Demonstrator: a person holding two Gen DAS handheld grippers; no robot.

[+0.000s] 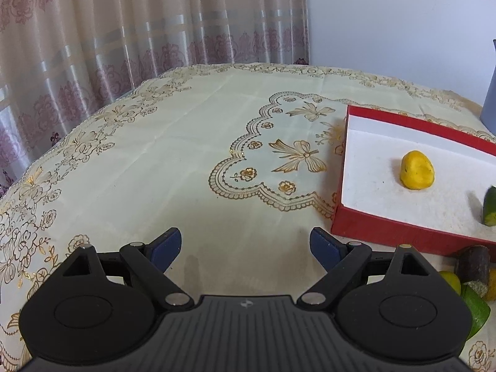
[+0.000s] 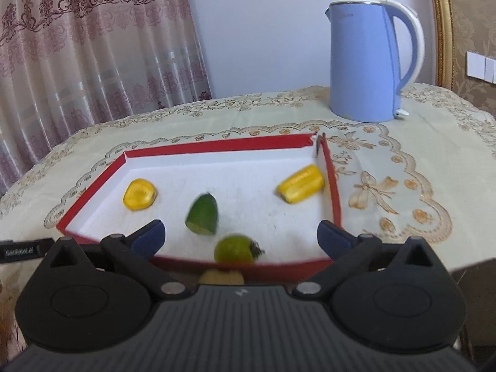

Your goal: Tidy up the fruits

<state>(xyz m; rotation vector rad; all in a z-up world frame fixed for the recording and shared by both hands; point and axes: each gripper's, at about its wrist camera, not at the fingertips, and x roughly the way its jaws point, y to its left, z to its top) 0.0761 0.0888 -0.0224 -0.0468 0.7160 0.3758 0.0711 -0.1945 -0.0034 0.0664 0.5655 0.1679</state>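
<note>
Red box [image 2: 333,186], white-lined, on a gold-patterned cloth [image 2: 403,142], blue kettle [image 2: 369,62] behind. Four fruits inside: yellow lump [image 2: 139,194] at far left, cut green piece [image 2: 203,214] mid-floor, ridged yellow piece [image 2: 300,183] against the right wall, small green fruit [image 2: 235,249] with a dark leafy cap just inside the near wall. Green piece and capped fruit blurred. Right gripper [image 2: 241,237] spread wide over the near edge, nothing between the pads. Left gripper [image 1: 245,248] likewise wide and empty over bare cloth, left of the box. More fruit outside, by the box's near corner in the left view: brown chunk [image 1: 472,263], green wedge [image 1: 476,307], yellow bits. Partly hidden yellowish piece [image 2: 221,277] also below the near wall in the right view. Probably light, rigid toy or small real fruit, smooth-skinned and apt to roll; round ones best taken across the middle, the wedge across its flat sides, the ridged piece across its short width. Likely next: the pile outside the box.
</note>
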